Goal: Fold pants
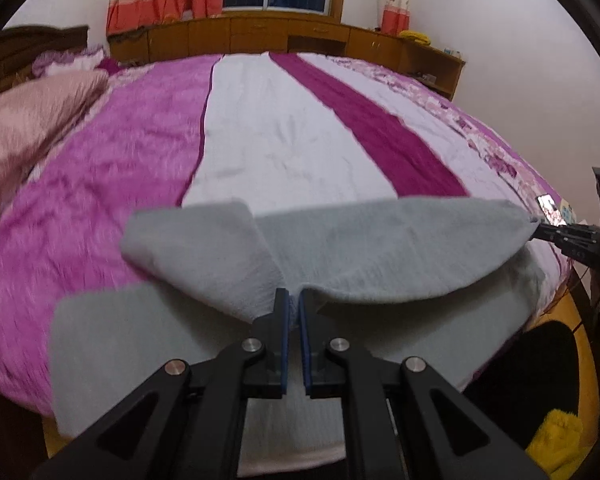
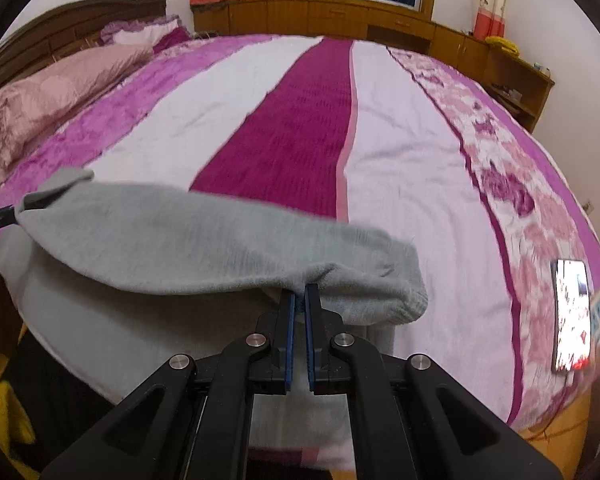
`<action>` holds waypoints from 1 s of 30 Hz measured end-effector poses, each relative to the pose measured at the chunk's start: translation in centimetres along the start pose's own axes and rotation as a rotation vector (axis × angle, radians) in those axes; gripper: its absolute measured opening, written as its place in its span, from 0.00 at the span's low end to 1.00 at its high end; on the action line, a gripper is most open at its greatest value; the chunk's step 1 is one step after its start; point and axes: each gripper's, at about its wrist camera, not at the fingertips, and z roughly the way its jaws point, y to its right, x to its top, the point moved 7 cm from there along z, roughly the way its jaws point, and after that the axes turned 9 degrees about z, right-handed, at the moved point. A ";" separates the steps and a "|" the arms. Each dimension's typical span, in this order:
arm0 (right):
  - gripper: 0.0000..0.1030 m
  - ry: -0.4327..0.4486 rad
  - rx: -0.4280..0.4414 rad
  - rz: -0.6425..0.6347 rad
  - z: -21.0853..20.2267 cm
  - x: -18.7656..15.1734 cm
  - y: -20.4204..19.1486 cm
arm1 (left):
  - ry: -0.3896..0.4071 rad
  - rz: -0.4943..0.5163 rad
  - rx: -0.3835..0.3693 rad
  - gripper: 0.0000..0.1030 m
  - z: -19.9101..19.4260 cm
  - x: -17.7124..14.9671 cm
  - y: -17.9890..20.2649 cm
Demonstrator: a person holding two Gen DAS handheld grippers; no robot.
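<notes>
Two grippers are each pinching an edge of the grey fleece pants at the near edge of the bed. A pink pillow is lying at far left on the striped purple bedspread. The left gripper is clamping a raised fold, its blue-padded jaws nearly closed on the fabric. The lifted cloth is spanning between both tools, the lower layer lying flat on the bedspread. The right gripper is likewise gripping the cuffed hem, jaws almost shut. A lit phone is resting at far right.
</notes>
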 end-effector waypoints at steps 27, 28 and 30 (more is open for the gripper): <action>0.34 -0.005 0.164 0.689 -1.7 -6.6 6.9 | -0.074 -0.069 -0.014 0.06 4.2 -5.4 0.2; 0.36 -0.001 0.197 0.759 -1.5 -6.2 7.3 | -0.073 -0.068 -0.014 0.06 4.3 -5.4 0.2; 0.41 -0.019 0.223 0.845 -0.5 -5.9 7.6 | -0.074 -0.069 -0.013 0.06 4.3 -5.4 0.2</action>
